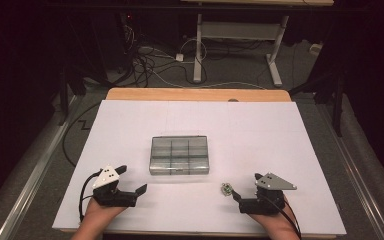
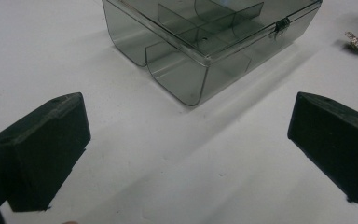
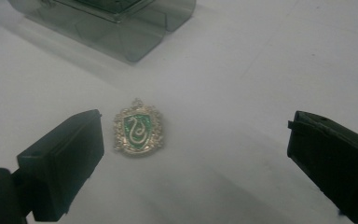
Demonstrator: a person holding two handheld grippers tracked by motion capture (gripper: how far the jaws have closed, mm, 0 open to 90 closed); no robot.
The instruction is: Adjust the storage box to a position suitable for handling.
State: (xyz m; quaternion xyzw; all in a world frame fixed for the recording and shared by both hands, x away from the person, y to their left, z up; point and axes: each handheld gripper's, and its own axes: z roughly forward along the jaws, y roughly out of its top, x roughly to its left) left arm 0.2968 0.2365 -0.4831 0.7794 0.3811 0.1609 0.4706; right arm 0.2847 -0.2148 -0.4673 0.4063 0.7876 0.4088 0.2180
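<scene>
You have one clear grey compartment box [image 1: 179, 155] on the desk [image 1: 280, 135], lid shut, and through the lid you can count six compartments, in two rows of three. One small metal latch [image 2: 282, 24] sits on its front edge. One badge [image 3: 137, 127] lies on the desk: a single silver-edged crest with one green shield and one snake on it. You hold two claws, the left claw [image 1: 133, 179] and the right claw [image 1: 246, 186], each with two black jaws.
</scene>
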